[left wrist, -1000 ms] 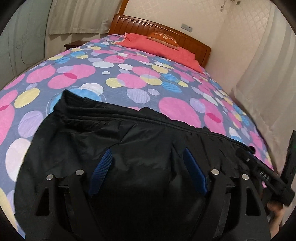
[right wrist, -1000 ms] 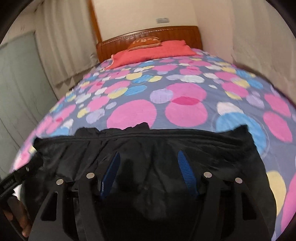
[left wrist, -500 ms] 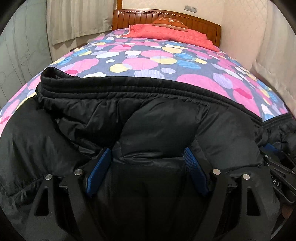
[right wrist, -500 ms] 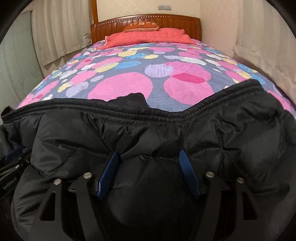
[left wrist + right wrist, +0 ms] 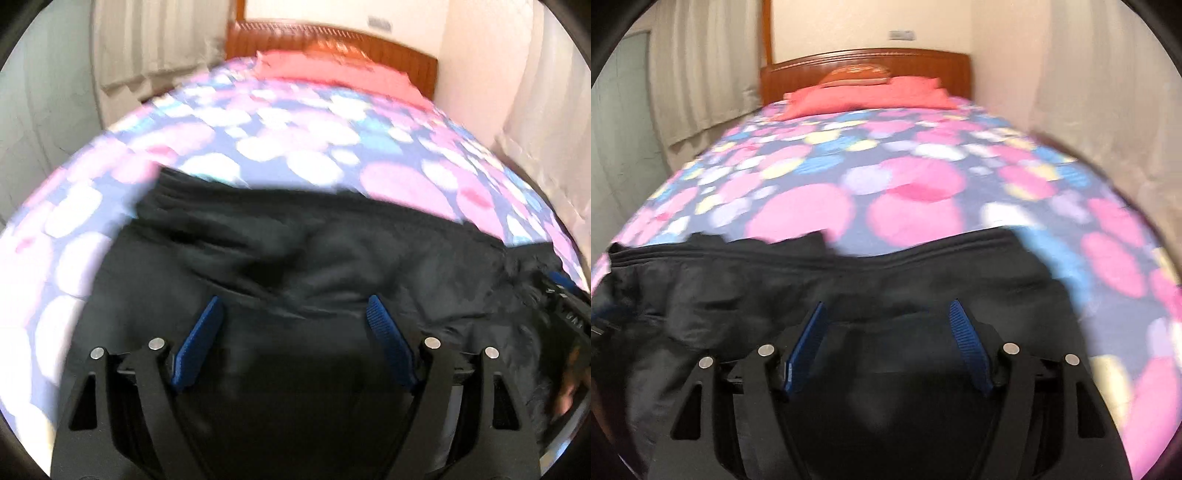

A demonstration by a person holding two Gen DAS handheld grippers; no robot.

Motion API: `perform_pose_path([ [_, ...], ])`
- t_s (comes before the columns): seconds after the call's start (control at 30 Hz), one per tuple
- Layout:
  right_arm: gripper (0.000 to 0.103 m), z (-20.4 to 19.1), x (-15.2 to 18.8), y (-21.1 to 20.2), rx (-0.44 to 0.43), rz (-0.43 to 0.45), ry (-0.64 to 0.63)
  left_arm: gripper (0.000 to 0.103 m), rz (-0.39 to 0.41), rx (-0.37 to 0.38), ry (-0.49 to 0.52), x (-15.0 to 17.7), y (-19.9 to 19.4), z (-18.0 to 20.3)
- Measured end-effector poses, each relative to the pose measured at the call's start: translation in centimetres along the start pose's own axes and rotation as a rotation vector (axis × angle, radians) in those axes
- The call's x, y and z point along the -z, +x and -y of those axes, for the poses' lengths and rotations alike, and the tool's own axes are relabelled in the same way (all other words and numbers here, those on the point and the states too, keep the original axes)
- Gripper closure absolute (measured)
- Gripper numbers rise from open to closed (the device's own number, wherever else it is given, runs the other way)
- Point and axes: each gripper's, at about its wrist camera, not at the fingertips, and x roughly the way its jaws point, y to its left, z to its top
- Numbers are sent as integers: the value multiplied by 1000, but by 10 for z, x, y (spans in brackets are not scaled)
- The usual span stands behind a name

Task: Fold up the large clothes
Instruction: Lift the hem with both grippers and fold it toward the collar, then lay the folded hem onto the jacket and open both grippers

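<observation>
A large black padded jacket (image 5: 332,251) lies bunched on the near end of the bed; it also shows in the right wrist view (image 5: 886,280). My left gripper (image 5: 295,306) hovers over it with its blue fingers wide apart and nothing between them. My right gripper (image 5: 888,308) is likewise open above the jacket's near part, empty. The right gripper's body shows at the right edge of the left wrist view (image 5: 565,306). Both views are motion-blurred.
The bed has a dotted pink, blue and yellow cover (image 5: 905,199), a red pillow (image 5: 871,96) and a wooden headboard (image 5: 864,62) at the far end. Curtains (image 5: 546,122) hang on the right wall close to the bed.
Both grippers have pulled up and back from the jacket after being low against it. The jacket now lies lower and flatter in both views. Both stay open.
</observation>
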Motion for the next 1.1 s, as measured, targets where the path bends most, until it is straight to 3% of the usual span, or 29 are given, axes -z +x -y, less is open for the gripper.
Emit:
perform_pose_path([
  [0.1, 35, 28, -1, 11, 62, -33, 6, 18, 36, -87, -8, -1, -1, -28],
  [0.23, 32, 43, 14, 42, 26, -119, 42, 13, -63, -94, -20, 12, 33, -43],
  [0.43, 29, 43, 24, 56, 27, -89, 70, 10, -53, -128, 10, 16, 51, -34],
  [0.57, 29, 51, 16, 33, 17, -110, 86, 13, -89, -115, 4, 10, 31, -40],
  [0.7, 29, 63, 30, -9, 61, -55, 61, 13, -2, -109, -59, 20, -18, -57],
  [0.8, 29, 67, 49, -4, 93, -80, 27, 13, -60, -128, -72, 31, -6, -66],
  [0.93, 24, 65, 56, 11, 119, -82, 25, 11, -130, -66, -133, 41, 23, -78],
  [1.1, 26, 75, 51, -12, 91, -93, 70, 14, -127, -78, -169, 40, -4, -84],
])
